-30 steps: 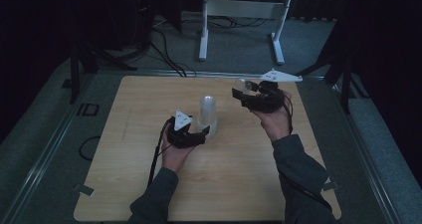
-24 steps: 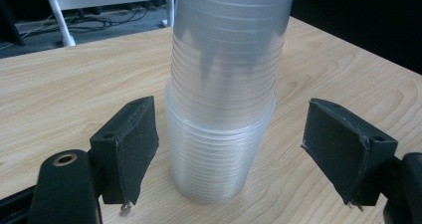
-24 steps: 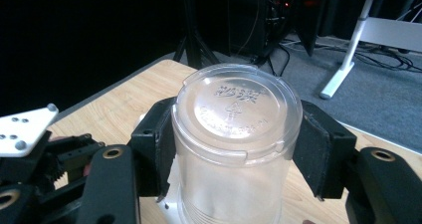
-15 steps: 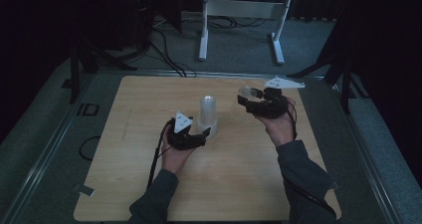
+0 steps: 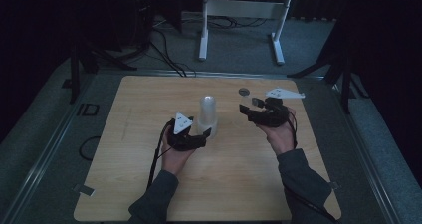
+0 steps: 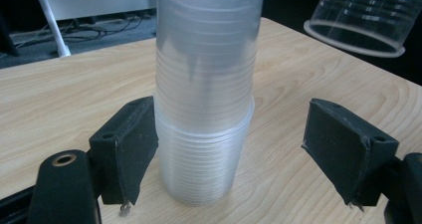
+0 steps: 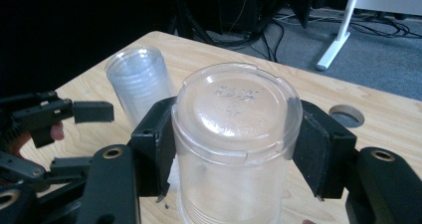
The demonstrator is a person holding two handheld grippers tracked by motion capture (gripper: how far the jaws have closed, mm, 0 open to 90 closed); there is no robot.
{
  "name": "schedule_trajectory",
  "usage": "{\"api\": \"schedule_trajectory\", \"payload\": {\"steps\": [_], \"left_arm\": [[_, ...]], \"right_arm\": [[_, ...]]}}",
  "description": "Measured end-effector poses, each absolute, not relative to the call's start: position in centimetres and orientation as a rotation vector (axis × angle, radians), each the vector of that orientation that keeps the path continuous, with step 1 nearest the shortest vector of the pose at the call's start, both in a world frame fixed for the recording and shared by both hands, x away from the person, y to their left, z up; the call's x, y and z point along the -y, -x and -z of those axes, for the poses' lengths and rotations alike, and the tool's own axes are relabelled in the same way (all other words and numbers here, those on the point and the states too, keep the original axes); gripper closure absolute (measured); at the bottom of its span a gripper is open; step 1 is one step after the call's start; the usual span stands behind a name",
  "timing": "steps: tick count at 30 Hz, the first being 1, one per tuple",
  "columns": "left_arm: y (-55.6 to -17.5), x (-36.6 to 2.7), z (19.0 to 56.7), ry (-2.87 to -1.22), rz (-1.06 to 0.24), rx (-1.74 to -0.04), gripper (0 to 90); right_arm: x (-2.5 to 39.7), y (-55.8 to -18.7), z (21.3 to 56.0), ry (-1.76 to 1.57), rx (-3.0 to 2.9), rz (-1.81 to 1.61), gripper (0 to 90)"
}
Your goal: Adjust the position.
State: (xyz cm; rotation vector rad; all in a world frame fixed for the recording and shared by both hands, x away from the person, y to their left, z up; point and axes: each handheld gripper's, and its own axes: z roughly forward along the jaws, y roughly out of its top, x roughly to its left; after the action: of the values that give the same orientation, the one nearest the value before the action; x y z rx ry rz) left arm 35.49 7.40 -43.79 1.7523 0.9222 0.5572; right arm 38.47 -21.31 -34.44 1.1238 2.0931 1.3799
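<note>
Work in hand: clear plastic cups are being handled one at a time, a single cup held apart from an upside-down stack.
Stack: the tall stack of nested translucent ribbed plastic cups (image 5: 207, 115) stands upright, mouth down, near the middle of the pale wooden table (image 5: 124, 184).
Single cup: the clear plastic cup (image 7: 234, 144) sits in the right gripper, well to the right of the stack and above the table, its closed base toward the camera.
Right gripper: the right gripper (image 5: 255, 109) is clamped on the single cup, one black jaw pressing each side of its wall.
Left gripper: the left gripper (image 6: 249, 154) is spread around the foot of the stack; one jaw touches the cups, the other stands apart, so nothing is gripped.
Handling: the cups look very light, thin and slick; the walls would likely buckle or crack under a hard squeeze.
Where to hold: probably low on the ribbed band near the rim, where the wall seems stiffest.
Risk: nested cups may cling, and the stack could tip.
</note>
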Motion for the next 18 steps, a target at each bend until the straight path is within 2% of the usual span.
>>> {"api": "schedule_trajectory", "payload": {"steps": [18], "left_arm": [[-35.1,-6.3,43.1,-1.765,-0.539,-0.872,21.2]], "right_arm": [[22.0,-37.4,37.2,-1.194,-2.103,-1.39,39.0]]}}
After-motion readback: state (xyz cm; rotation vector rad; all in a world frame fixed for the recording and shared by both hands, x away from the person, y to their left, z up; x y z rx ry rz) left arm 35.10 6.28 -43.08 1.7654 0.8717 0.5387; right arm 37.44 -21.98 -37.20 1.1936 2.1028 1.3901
